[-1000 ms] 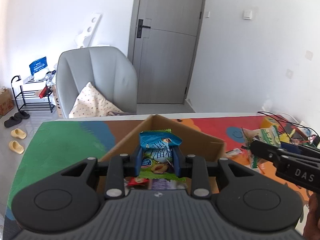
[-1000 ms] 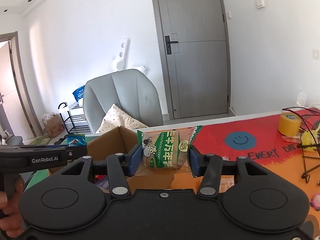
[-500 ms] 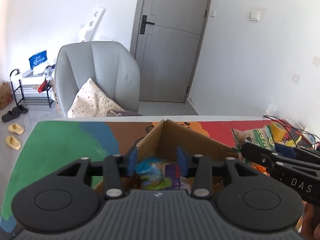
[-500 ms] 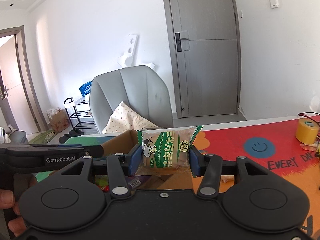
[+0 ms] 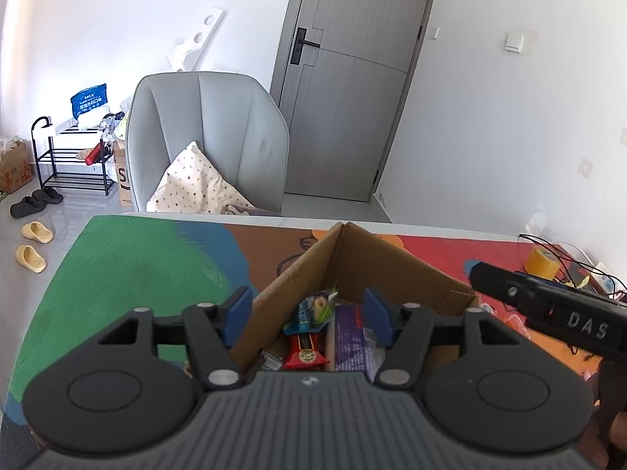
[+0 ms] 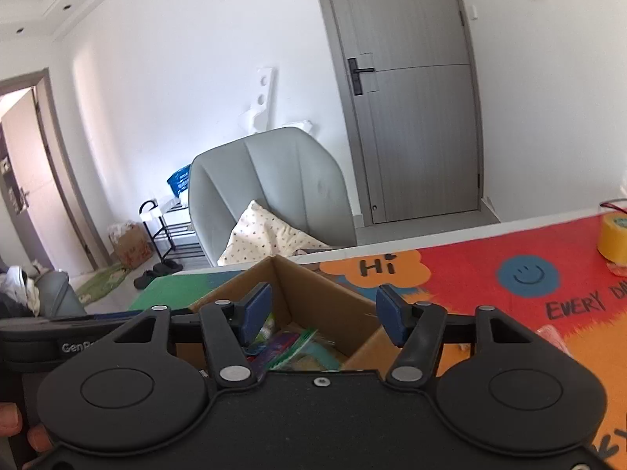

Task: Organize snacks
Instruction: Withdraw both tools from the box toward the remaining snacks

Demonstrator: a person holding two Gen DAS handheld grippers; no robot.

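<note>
An open cardboard box (image 5: 376, 258) stands on the colourful table mat; it also shows in the right wrist view (image 6: 313, 293). Several snack packets lie inside, among them a blue-green one (image 5: 313, 307), a red one (image 5: 305, 354) and a purple one (image 5: 350, 335). My left gripper (image 5: 307, 313) is open and empty above the box. My right gripper (image 6: 323, 313) is open and empty above the box too, over green and blue packets (image 6: 301, 346). The right gripper's body (image 5: 548, 313) shows at the right of the left wrist view.
A yellow tape roll (image 6: 613, 237) and black wires (image 5: 556, 250) sit at the table's right end. A pink packet (image 6: 550, 333) lies on the mat to the right of the box. A grey armchair (image 5: 207, 141) with a cushion stands beyond the table's far edge.
Both grippers have opened. The left one let its blue-green packet fall into the box, and the right one then let go of its green bun packet over the box.
</note>
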